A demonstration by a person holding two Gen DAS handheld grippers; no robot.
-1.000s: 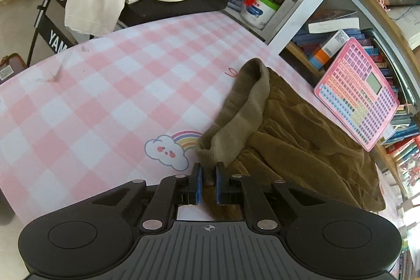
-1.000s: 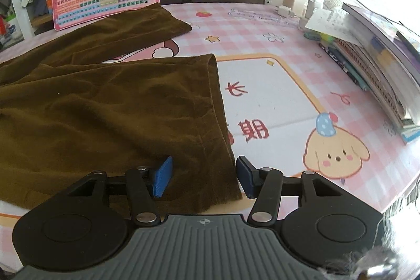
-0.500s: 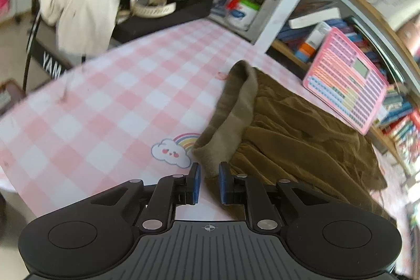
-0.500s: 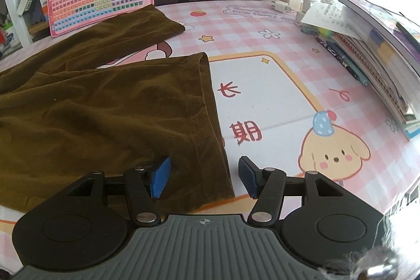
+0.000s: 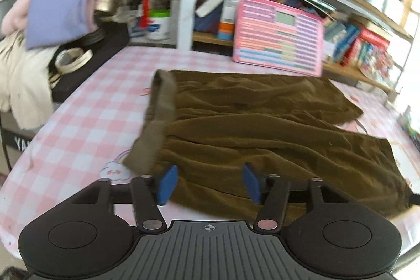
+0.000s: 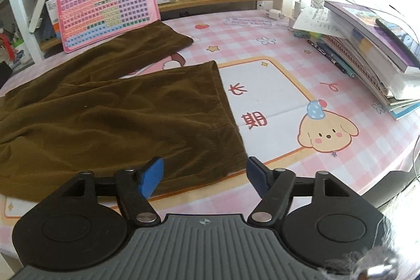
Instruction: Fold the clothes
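Brown corduroy trousers point(image 5: 262, 127) lie spread flat on the pink checked table cover point(image 5: 86, 127), the lighter waistband point(image 5: 155, 122) at the left and both legs running right. My left gripper point(image 5: 208, 184) hovers above the near waist corner, its jaws opening, with nothing pressed between the blue pads. From the right wrist the same trousers point(image 6: 110, 117) show their two leg ends. My right gripper point(image 6: 206, 176) hangs over the near leg's hem, jaws opening too, the cloth below them and not gripped.
A pink toy keyboard point(image 6: 107, 15) leans on the bookshelf behind the trousers. A stack of books point(image 6: 372, 43) and chargers sit at the table's right edge. Left of the table lie a cream garment point(image 5: 23, 85), a lilac folded cloth point(image 5: 57, 7) and a pen cup point(image 5: 157, 22).
The left gripper let go of the waistband corner, opened wide, rose and rolled level. The right gripper opened a little wider and pulled back from the hem.
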